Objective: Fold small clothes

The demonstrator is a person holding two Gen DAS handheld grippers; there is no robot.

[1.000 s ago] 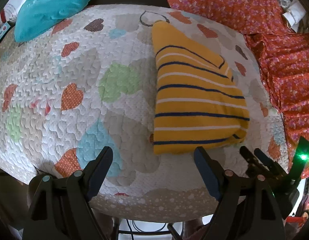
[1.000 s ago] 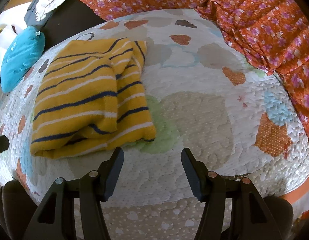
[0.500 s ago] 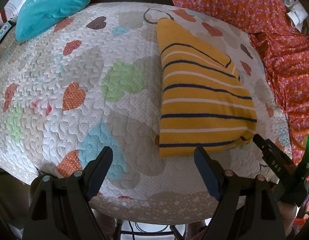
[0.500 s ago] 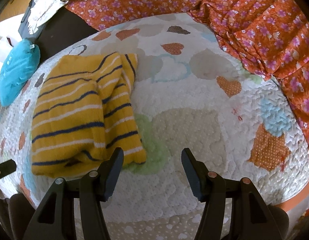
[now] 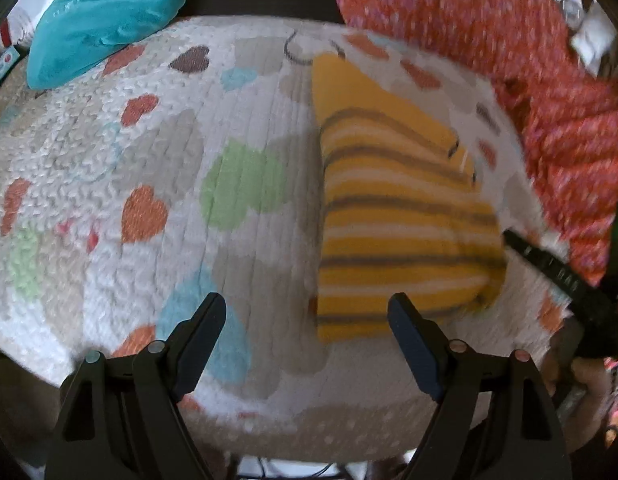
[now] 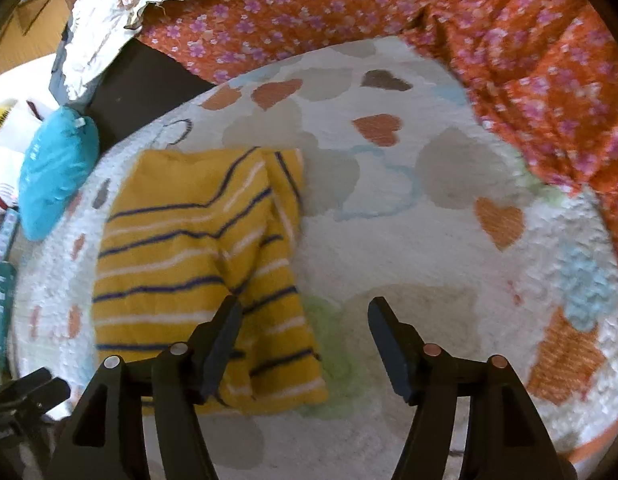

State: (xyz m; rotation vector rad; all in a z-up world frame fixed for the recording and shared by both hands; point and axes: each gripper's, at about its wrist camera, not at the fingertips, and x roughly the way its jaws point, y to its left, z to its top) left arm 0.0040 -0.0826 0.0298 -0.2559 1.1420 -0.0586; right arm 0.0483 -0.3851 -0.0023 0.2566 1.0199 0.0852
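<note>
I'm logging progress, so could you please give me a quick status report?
Both hand-held grippers open, empty: left, right. Yellow striped garment folded on heart quilt. Nothing in the way.

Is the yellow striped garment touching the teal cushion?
Apart. The right wrist view shows a strip of heart-patterned quilt between the yellow striped garment and the teal cushion.

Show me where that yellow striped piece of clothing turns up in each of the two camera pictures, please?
Left wrist view: the yellow striped garment lies right of centre, folded, just beyond the right finger of the open left gripper.
Right wrist view: the garment lies left of centre, partly behind the left finger of the open right gripper.
Shared landmark: the teal cushion, at the far left in both.
</note>
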